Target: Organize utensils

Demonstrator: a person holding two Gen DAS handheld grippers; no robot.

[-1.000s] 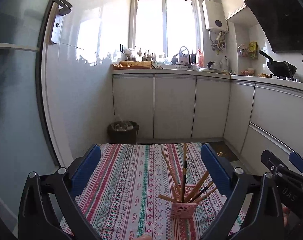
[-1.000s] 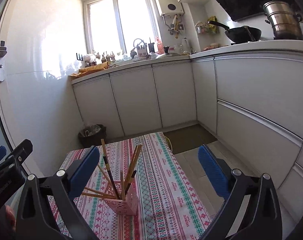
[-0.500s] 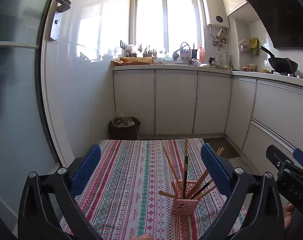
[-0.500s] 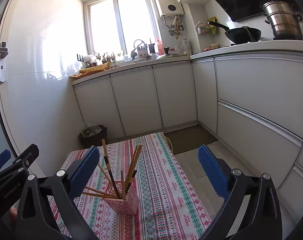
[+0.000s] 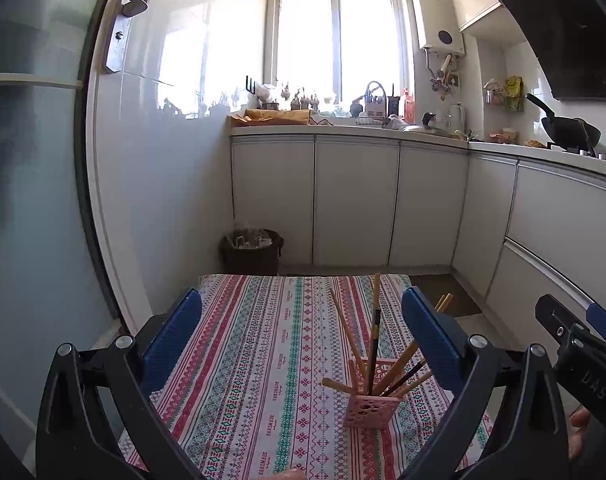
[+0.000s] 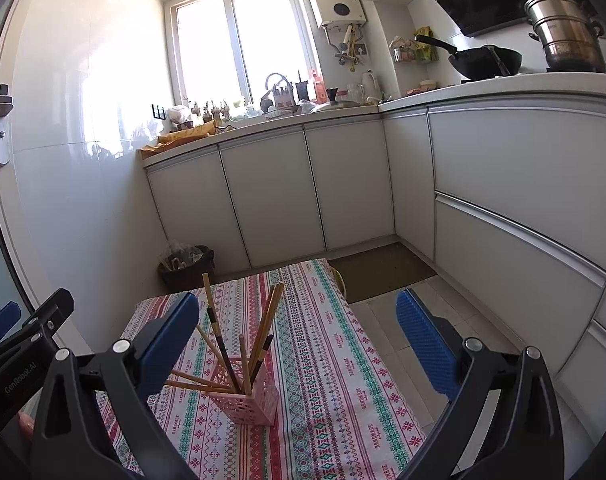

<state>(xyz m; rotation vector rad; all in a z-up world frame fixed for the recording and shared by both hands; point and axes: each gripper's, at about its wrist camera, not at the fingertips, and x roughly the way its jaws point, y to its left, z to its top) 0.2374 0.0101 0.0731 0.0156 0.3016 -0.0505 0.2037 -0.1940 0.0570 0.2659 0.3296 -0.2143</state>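
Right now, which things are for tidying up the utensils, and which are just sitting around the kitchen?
For the job:
- pink perforated plastic holder
- wooden chopsticks, some dark-tipped, standing in it
- left gripper and right gripper, both open and empty

Just lying about:
- black wok on the stove
- steel stacked steamer pot
- dark bin on the floor
- striped patterned tablecloth

Left tongs (image 5: 301, 340) and right tongs (image 6: 297, 342) both gape wide, holding nothing.

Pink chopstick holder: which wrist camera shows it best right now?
The right wrist view: the pink chopstick holder stands whole and unobstructed, two perforated sides visible. The left wrist view shows it lower in frame, its right chopsticks crossing behind a blue finger.
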